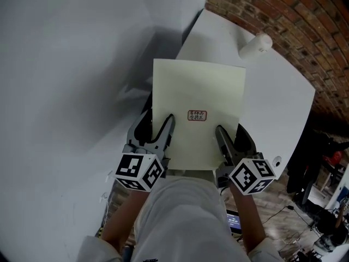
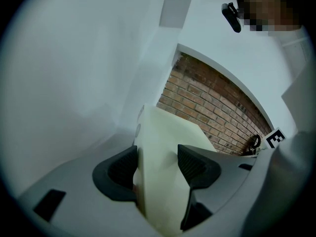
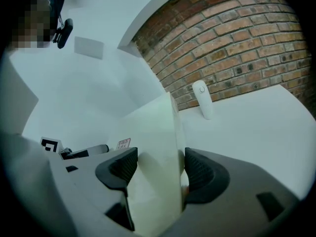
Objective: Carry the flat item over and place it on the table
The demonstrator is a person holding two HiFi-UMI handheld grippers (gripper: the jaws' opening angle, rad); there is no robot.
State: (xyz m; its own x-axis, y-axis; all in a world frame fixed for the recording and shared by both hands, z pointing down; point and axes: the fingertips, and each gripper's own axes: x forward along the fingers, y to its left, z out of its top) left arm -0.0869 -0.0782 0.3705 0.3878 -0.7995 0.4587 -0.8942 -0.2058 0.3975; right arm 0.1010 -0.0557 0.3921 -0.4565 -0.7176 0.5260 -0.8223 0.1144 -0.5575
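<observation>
**Head view.** Nearest the lens is the person's pale clothing point(image 1: 180, 217). Just beyond it are the two marker cubes, left point(image 1: 139, 172) and right point(image 1: 252, 176). Ahead of the cubes, the left hand-held gripper point(image 1: 166, 127) and the right hand-held gripper point(image 1: 221, 138) each grasp the near edge of the flat item point(image 1: 199, 91), one towards each near corner. The flat item is a pale cream square sheet, held level off the surface, with a small red-printed label point(image 1: 197, 115) between the two grasps. Its far part overlaps the white surface point(image 1: 272, 86) in this view. A white oblong device point(image 1: 255, 45) lies on that surface near the brick wall point(image 1: 283, 21), well apart from the sheet.

**Left gripper view.** The left hand-held gripper point(image 2: 158, 164) is clamped on the flat item point(image 2: 168, 137), which passes between the two dark ribbed pads and runs on past them towards the brick wall point(image 2: 212, 117). The right marker cube point(image 2: 275, 138) shows at the sheet's far side. The label, the surface and the device are not seen from here.

**Right gripper view.** The right hand-held gripper point(image 3: 158, 169) is likewise clenched on the flat item point(image 3: 153, 127), with a pad against each face. This view alone shows the sheet's right edge beside the surface point(image 3: 256, 127). The device point(image 3: 202, 100) lies beyond the sheet, at the foot of the brick wall point(image 3: 222, 48). The label point(image 3: 123, 143) and the left marker cube point(image 3: 49, 144) appear across the sheet.
</observation>
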